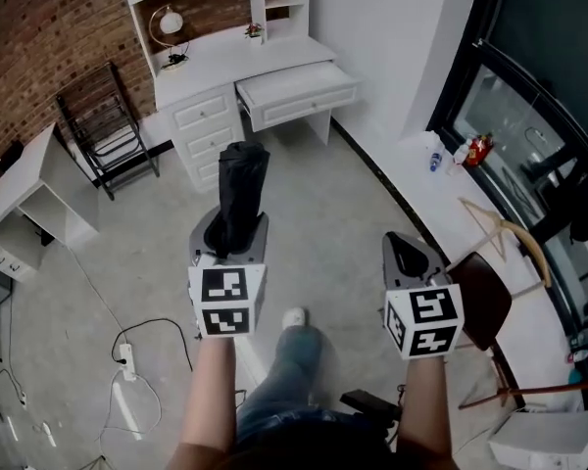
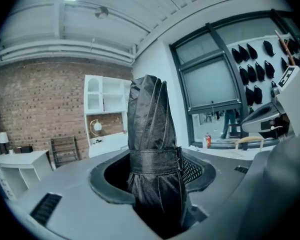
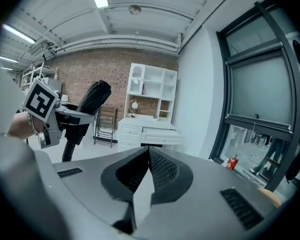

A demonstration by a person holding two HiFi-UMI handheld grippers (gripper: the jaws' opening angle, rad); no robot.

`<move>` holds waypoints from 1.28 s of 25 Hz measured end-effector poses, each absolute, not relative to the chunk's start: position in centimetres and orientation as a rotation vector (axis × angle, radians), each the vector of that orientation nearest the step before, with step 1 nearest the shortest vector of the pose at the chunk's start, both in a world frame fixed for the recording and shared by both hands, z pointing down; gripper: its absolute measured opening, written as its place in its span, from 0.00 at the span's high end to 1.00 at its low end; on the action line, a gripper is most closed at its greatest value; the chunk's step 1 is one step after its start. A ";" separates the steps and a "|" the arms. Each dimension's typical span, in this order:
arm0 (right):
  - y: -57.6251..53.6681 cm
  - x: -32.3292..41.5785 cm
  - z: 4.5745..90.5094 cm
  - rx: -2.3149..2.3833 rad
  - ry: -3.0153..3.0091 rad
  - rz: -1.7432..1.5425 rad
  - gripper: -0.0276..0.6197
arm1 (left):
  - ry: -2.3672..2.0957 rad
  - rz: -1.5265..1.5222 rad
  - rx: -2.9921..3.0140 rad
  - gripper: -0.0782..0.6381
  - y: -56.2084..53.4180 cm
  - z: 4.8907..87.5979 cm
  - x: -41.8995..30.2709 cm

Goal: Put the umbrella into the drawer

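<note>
Black folded umbrella [image 1: 243, 189] pinched upright in left gripper [image 1: 231, 238], strap band level with the jaws; right gripper [image 1: 409, 255] empty, jaws pressed together at the tips. Both held above grey floor [image 1: 333, 194], well short of white desk [image 1: 225, 62], wide drawer [image 1: 296, 88] pulled open beyond the umbrella

Brick wall [image 1: 29, 37], white desk [image 1: 237, 53], grey floor [image 1: 343, 213], dark-framed windows [image 1: 529, 106]
</note>
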State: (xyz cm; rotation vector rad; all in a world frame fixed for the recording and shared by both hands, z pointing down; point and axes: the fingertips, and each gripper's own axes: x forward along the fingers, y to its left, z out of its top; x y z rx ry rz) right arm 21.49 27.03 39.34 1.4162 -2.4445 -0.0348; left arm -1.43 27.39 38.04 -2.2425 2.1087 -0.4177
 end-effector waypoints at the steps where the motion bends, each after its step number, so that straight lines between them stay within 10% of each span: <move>1: 25.0 20.9 39.4 1.413 -2.444 -0.035 0.96 | 2.112 -0.413 -2.245 0.56 25.3 38.1 -2.1; 32: -49.1 5.1 35.3 1.181 -2.479 0.091 0.96 | 2.016 -0.543 -2.343 0.56 -46.9 32.0 -15.5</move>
